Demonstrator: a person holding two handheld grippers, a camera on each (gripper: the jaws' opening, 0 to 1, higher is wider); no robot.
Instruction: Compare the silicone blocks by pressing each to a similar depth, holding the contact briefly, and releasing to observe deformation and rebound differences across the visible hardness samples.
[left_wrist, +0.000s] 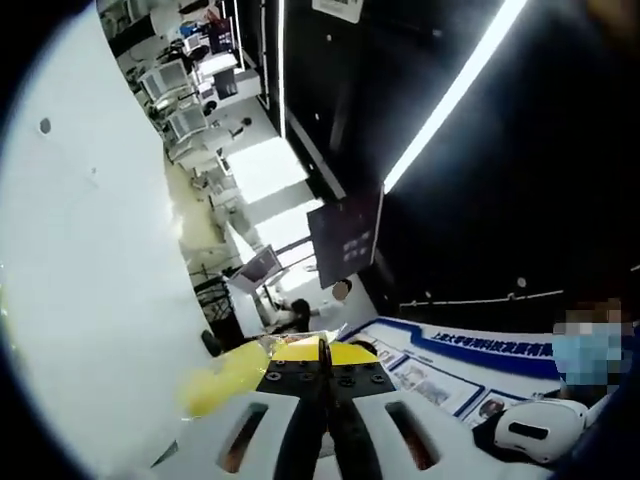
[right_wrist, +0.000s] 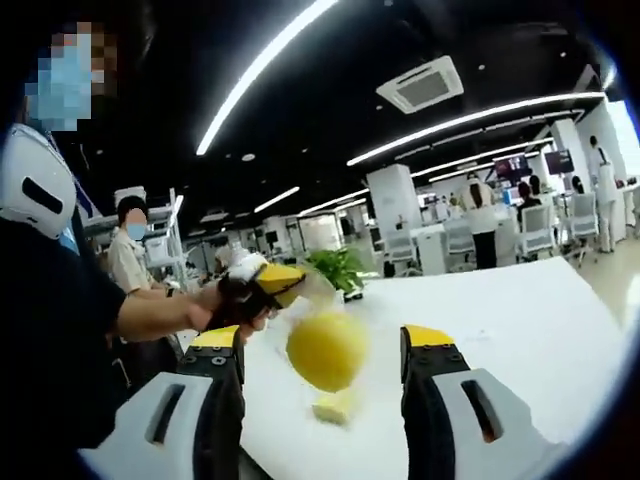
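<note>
In the right gripper view, a rounded yellow silicone block (right_wrist: 326, 350) sat blurred between my right gripper (right_wrist: 323, 355) jaws, over the white table (right_wrist: 500, 310). I could not tell whether it touched either jaw or the table. A smaller pale yellow silicone piece (right_wrist: 333, 407) lay on the table just below it. The right gripper's yellow-tipped jaws stood wide apart, nothing clamped between them.

Beyond the block, the left gripper (right_wrist: 268, 282) came in from the left, held in a black-gloved hand (right_wrist: 232, 303) of a person in a dark sleeve (right_wrist: 55, 330). A green potted plant (right_wrist: 338, 266) stood at the table's far edge.

In the left gripper view, my left gripper (left_wrist: 322, 352) had its black jaws drawn together with no gap visible. A blurred yellow shape (left_wrist: 222, 378) showed just left of them, against the white table surface (left_wrist: 90, 300).
</note>
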